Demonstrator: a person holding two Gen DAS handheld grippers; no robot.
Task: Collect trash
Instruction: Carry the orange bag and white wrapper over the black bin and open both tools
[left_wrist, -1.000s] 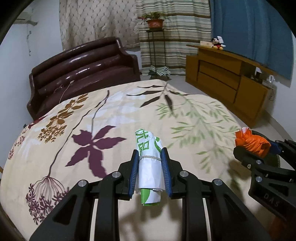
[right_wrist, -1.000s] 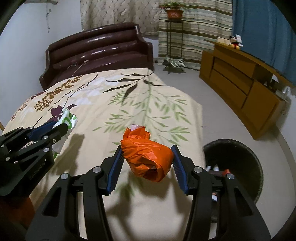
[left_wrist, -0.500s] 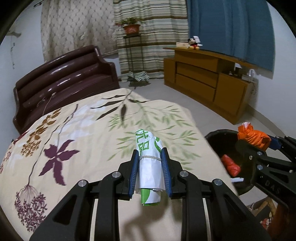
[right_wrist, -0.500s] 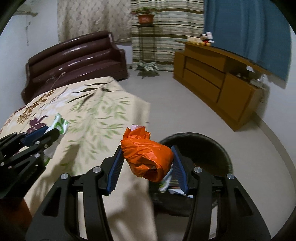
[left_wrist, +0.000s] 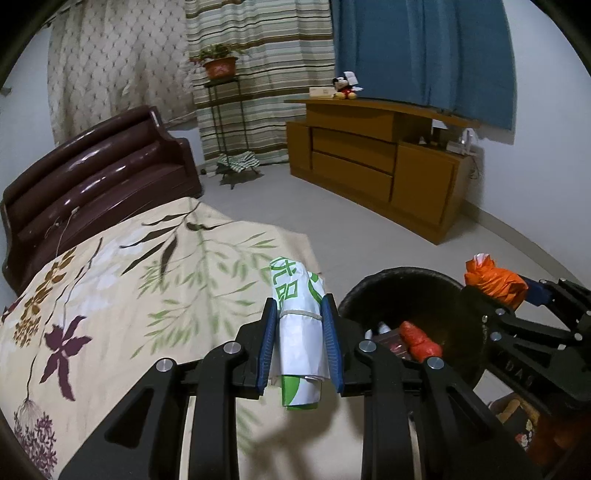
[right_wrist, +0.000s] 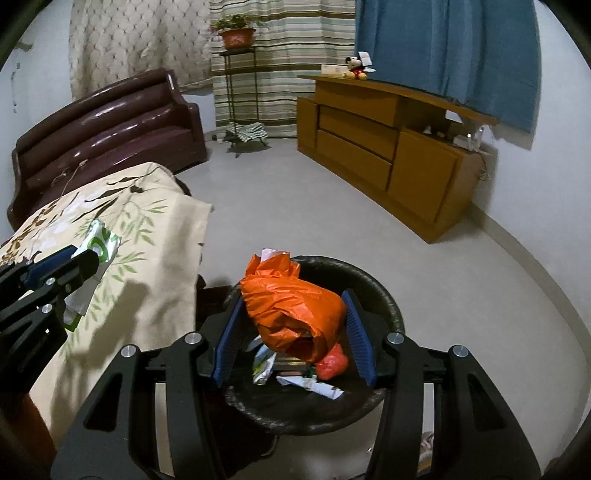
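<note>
My left gripper (left_wrist: 300, 325) is shut on a rolled white and green wrapper (left_wrist: 298, 317), held above the bed's edge, left of the bin. My right gripper (right_wrist: 295, 325) holds a crumpled orange plastic bag (right_wrist: 291, 310) between its blue pads, directly above the black round trash bin (right_wrist: 391, 306). The bag looks looser and the pads stand wider apart than before, though it still sits between them. The bin holds several pieces of trash, including a red one (right_wrist: 332, 363). In the left wrist view the bin (left_wrist: 399, 284) and the orange bag (left_wrist: 495, 280) are at the right.
A bed with a floral cover (left_wrist: 110, 288) fills the left. A dark brown headboard (left_wrist: 92, 177) stands behind it. A wooden cabinet (right_wrist: 388, 147) lines the right wall. A plant stand (right_wrist: 236, 74) is by the curtains. Bare grey floor (right_wrist: 332, 214) surrounds the bin.
Both grippers swung right from over the bed toward the bin. The right gripper now hangs over the bin, and its pads have spread with the orange bag sagging between them.
</note>
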